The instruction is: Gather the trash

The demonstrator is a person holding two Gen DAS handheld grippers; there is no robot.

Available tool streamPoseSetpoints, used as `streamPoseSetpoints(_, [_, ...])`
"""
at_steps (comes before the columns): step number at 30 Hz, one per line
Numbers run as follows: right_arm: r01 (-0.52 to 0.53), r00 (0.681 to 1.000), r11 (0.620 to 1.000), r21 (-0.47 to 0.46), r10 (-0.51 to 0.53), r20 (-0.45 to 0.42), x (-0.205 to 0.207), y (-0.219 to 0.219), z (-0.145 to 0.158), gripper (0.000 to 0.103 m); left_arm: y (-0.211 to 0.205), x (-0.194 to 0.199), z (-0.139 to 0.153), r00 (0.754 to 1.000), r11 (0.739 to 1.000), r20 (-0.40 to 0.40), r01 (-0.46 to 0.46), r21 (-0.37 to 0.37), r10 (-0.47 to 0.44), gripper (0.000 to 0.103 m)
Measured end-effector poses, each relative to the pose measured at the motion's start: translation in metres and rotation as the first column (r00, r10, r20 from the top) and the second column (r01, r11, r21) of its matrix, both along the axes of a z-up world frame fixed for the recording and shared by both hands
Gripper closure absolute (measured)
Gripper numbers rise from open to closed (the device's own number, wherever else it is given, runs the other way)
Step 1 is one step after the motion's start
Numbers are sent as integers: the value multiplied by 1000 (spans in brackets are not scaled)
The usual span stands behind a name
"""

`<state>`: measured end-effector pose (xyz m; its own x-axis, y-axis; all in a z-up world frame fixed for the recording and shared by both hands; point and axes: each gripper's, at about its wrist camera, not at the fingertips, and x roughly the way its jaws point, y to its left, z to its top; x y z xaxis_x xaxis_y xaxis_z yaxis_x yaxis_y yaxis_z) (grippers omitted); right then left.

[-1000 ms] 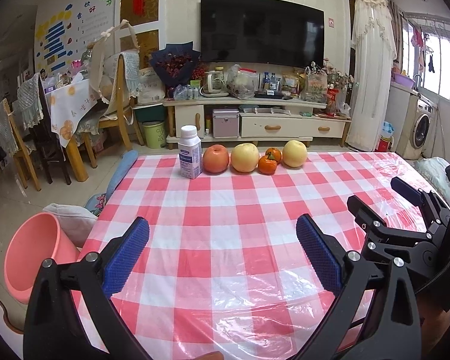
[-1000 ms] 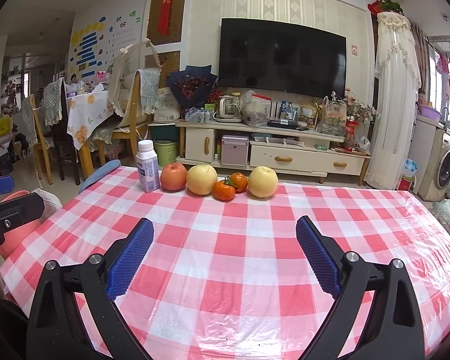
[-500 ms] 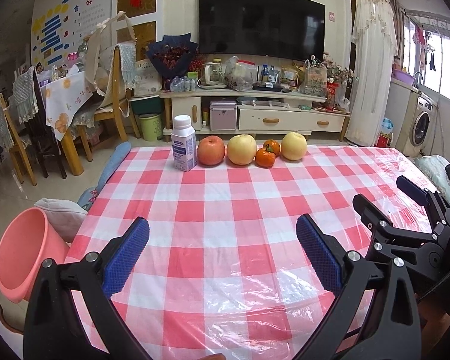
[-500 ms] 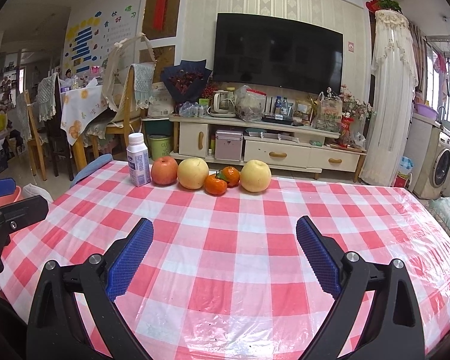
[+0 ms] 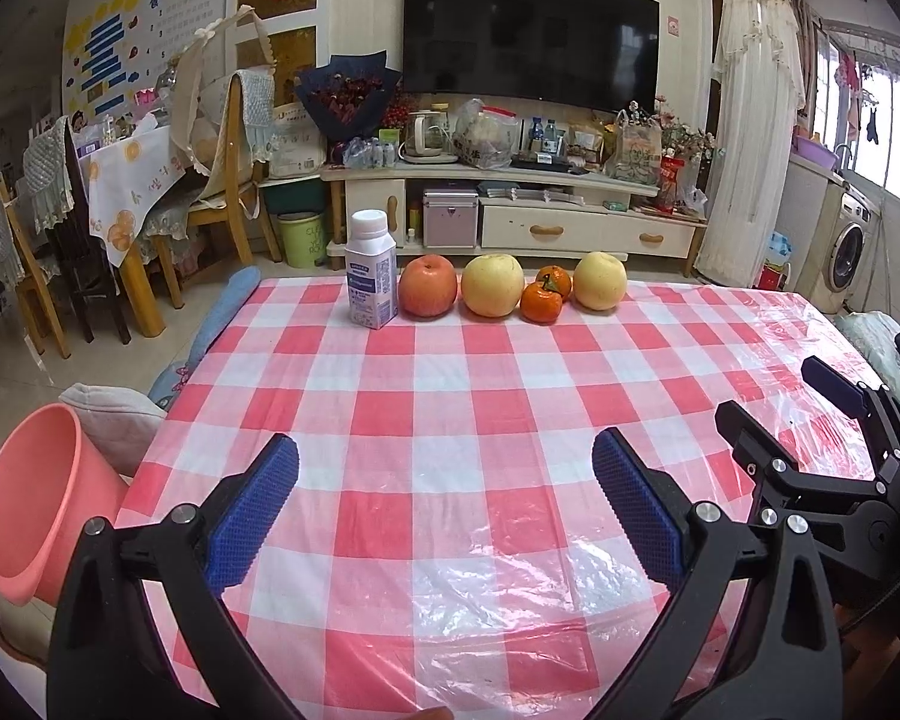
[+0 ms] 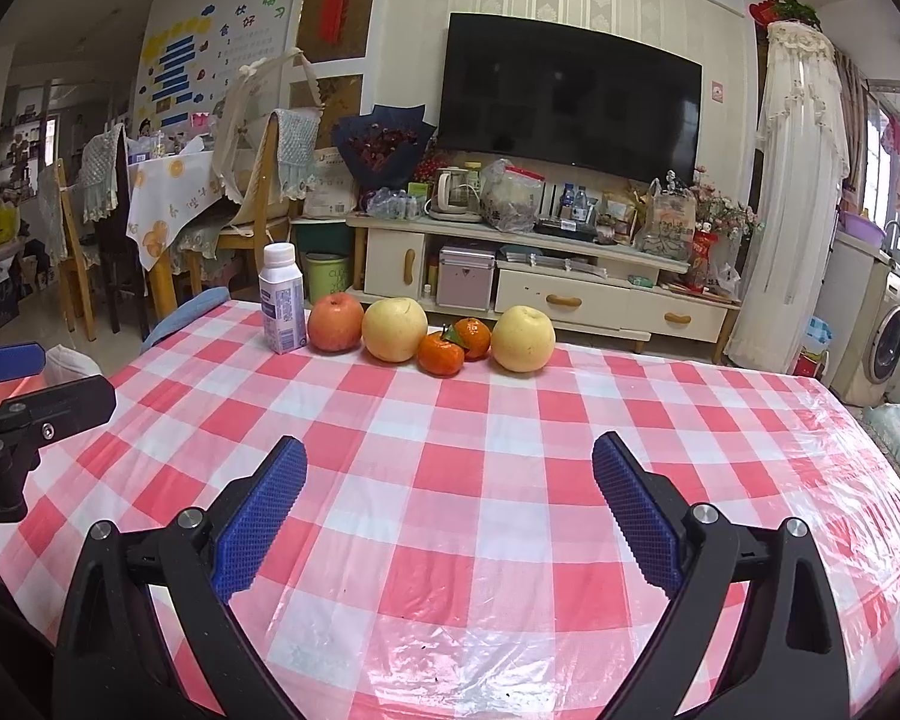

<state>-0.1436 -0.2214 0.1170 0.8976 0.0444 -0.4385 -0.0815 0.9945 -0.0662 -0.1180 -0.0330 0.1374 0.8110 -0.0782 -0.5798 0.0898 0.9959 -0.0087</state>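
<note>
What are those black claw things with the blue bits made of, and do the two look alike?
Yes, alike. Each hand-held gripper, left and right, has a black angular frame forking into two fingers with silver screw heads at the joints. Each finger ends in a flat blue pad with fine dotted grip texture. No sleeves show; a thin dark cable seems to trail at the left view's right edge.

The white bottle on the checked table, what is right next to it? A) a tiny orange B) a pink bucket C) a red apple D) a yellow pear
C: the white bottle stands at the left end of the fruit row, and the red apple sits directly beside it.
</note>
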Motion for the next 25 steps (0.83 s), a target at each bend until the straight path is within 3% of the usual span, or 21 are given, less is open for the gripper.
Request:
streamPoseSetpoints(17, [-24,997,1000,-6,23,-80,19,9,-22,8,2,26,-27,999,1000,-46,9,18,-9,4])
streamPoseSetpoints(25, [3,961,1000,-16,-7,-275,55,17,-60,8,10,74,-78,979,999,-197,-49,24,53,4])
